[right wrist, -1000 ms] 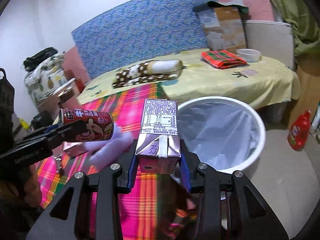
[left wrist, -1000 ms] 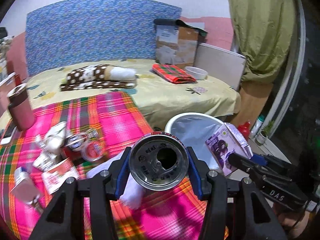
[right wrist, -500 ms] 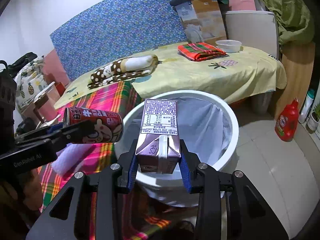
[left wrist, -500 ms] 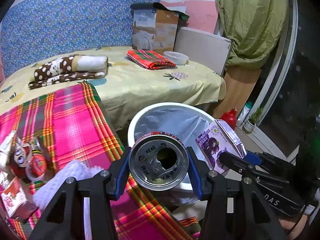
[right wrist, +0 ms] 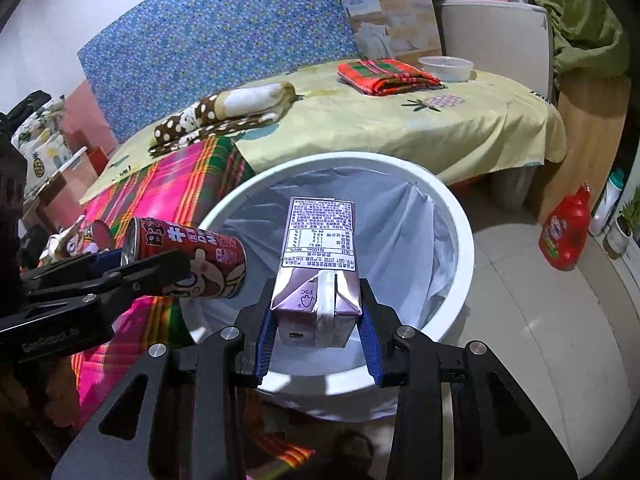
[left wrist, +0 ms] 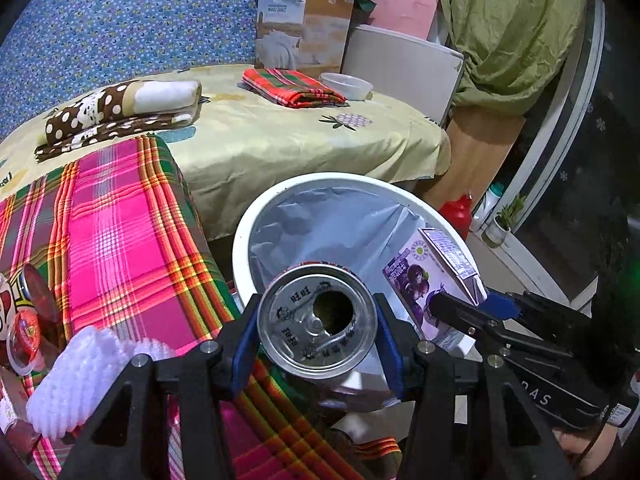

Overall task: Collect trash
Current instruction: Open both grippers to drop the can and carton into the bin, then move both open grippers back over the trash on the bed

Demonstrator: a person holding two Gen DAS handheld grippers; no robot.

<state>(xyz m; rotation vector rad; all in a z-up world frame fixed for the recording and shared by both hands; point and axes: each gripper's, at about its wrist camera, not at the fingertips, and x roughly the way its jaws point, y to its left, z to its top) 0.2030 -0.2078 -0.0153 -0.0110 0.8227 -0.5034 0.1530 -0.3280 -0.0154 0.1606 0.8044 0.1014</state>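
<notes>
Left wrist view: left tongs point(left wrist: 317, 322) clamped on a drink can point(left wrist: 317, 320), blue pads on both sides of it, opened top facing the camera. Can sits at 6 o'clock in frame, over the near rim of the white bin point(left wrist: 256, 216), which has a pale liner inside. Right tongs point(left wrist: 460, 312) come in from 4 o'clock, gripping a purple carton point(left wrist: 424, 280) over the bin's right rim. Pink plaid cloth point(left wrist: 112, 232) at 9 o'clock; more cans and wrappers point(left wrist: 28, 320) lie on it at the left edge, with a white foam sleeve point(left wrist: 76, 376) at 8 o'clock. Bed with yellow sheet point(left wrist: 280, 140) at 12 o'clock, carrying a brown spotted blanket point(left wrist: 120, 108), a folded red plaid cloth point(left wrist: 292, 88) and a white bowl point(left wrist: 346, 85).

Right wrist view: right tongs point(right wrist: 316, 330) clenched on the carton point(right wrist: 318, 272), label panel up, held over the bin opening point(right wrist: 460, 220) near its front rim. Left tongs point(right wrist: 160, 270) enter from 9 o'clock with the red can point(right wrist: 188, 260) lying sideways, its far end over the bin's left rim. Red bottle point(right wrist: 564, 232) stands on the floor at 3 o'clock, well apart from the bin. Nothing visible inside the liner
</notes>
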